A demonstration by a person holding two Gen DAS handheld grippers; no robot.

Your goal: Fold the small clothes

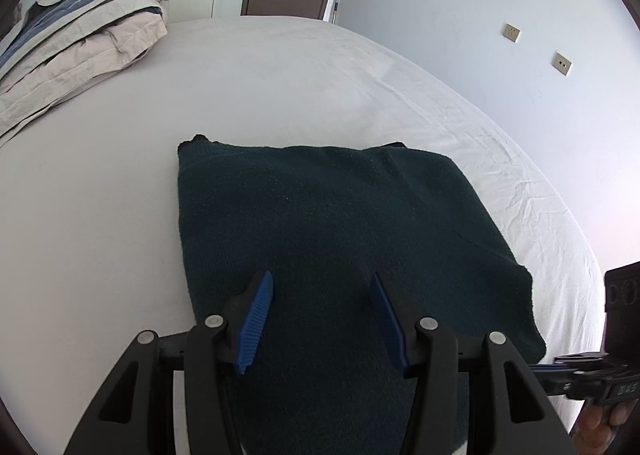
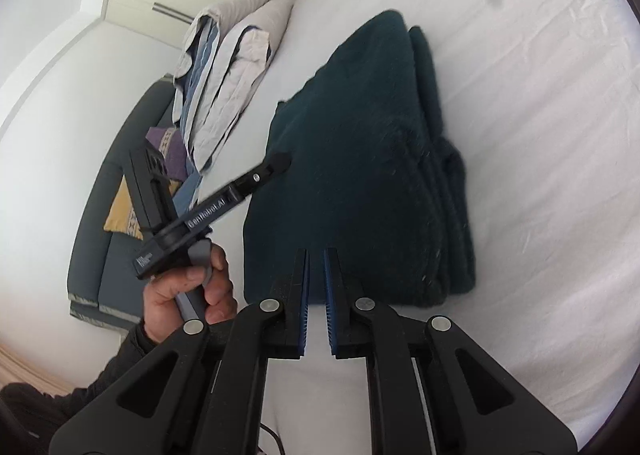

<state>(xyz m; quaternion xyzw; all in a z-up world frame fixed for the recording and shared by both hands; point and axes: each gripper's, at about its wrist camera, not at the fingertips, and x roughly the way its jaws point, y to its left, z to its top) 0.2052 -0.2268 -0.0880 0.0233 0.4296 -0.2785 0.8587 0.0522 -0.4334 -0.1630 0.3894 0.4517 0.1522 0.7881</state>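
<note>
A dark green fleece garment (image 1: 332, 223) lies folded in several layers on the white bed sheet (image 1: 280, 75). My left gripper (image 1: 320, 279) is open, its blue fingers spread just above the garment's near edge. In the right wrist view the garment (image 2: 360, 159) shows its stacked folded edges on the right side. My right gripper (image 2: 317, 255) has its jaws nearly together with a narrow gap, empty, at the garment's near edge. The left gripper (image 2: 280, 161) shows there too, held by a hand, its tip over the garment's left edge.
A folded grey and blue duvet (image 1: 76, 39) lies at the bed's far left. A dark sofa (image 2: 116, 183) with yellow and purple cushions stands beside the bed. A white wall with sockets (image 1: 512, 33) runs along the right.
</note>
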